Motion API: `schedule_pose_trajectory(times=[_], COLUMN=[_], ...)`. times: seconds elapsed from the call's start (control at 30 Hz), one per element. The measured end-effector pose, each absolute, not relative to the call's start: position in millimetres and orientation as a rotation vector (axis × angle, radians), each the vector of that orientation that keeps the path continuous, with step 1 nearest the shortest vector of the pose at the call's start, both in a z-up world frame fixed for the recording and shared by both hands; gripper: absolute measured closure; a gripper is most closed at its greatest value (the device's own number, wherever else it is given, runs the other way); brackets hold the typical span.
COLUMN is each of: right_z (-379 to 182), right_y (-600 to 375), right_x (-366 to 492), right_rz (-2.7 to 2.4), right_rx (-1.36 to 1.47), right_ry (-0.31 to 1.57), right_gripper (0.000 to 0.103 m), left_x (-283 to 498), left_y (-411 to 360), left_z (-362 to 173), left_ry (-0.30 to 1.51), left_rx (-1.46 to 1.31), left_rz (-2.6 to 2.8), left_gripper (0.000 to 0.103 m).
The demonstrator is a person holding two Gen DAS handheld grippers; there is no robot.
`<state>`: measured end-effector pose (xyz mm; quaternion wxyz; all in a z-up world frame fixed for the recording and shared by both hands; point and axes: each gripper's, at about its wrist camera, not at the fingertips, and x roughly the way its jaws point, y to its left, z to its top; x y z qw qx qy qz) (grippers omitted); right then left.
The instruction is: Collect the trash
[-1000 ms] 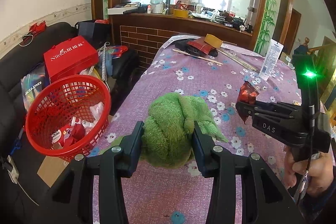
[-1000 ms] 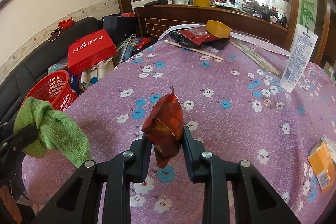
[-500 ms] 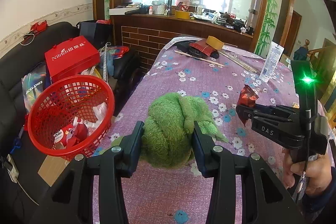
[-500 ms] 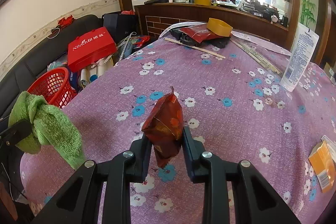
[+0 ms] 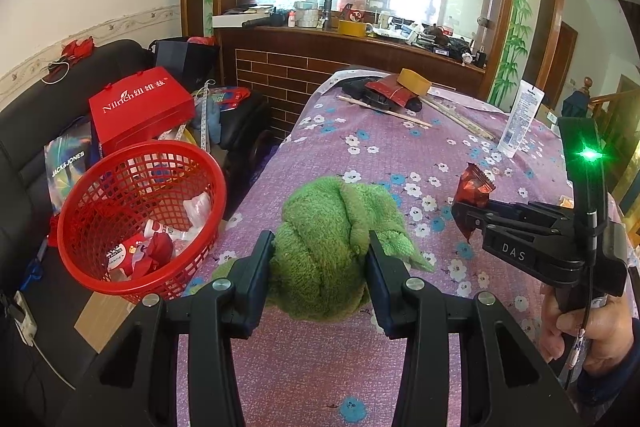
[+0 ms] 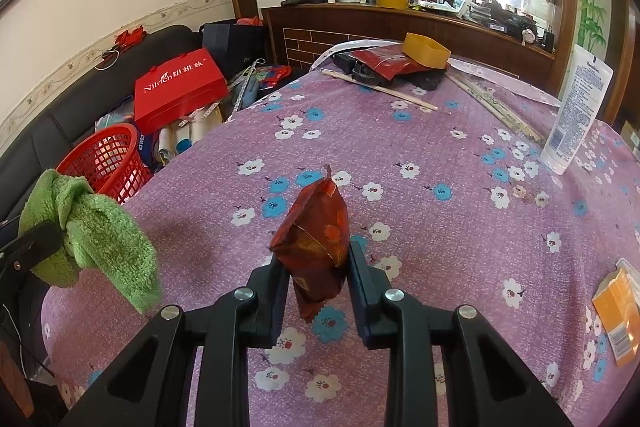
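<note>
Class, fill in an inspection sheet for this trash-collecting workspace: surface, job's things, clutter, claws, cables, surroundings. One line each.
Surface: table under a purple floral cloth.
Job's things: red snack wrapper and green towel, both held above the table; red mesh basket beside the table's left edge, wrappers already inside; orange packet lying on the cloth at right.
Clutter: white lotion tube, yellow tape roll, wooden sticks.
Claws: left claw shut on the towel; right claw shut on the wrapper.
Cables: a thin cable runs down the right handle.
Surroundings: black sofa with a red Nilrich box; cluttered wooden counter.
</note>
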<state>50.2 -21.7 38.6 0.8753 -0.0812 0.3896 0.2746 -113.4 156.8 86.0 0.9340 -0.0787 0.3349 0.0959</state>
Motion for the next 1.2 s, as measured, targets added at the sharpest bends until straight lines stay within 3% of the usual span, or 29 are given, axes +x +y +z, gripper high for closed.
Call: schedule_pose_trajectory(times=[1.2], right_z=[35], right_y=[-17], right_x=[48], right_rz=[0.586], right_rx=[-0.185], right_ry=[0.823], right_gripper=[0.073], left_x=[-125], left_y=[176], left_z=[95], left_ry=[0.658], left_rx=[-0.193], left_rz=[0.221], left_gripper=[0.061])
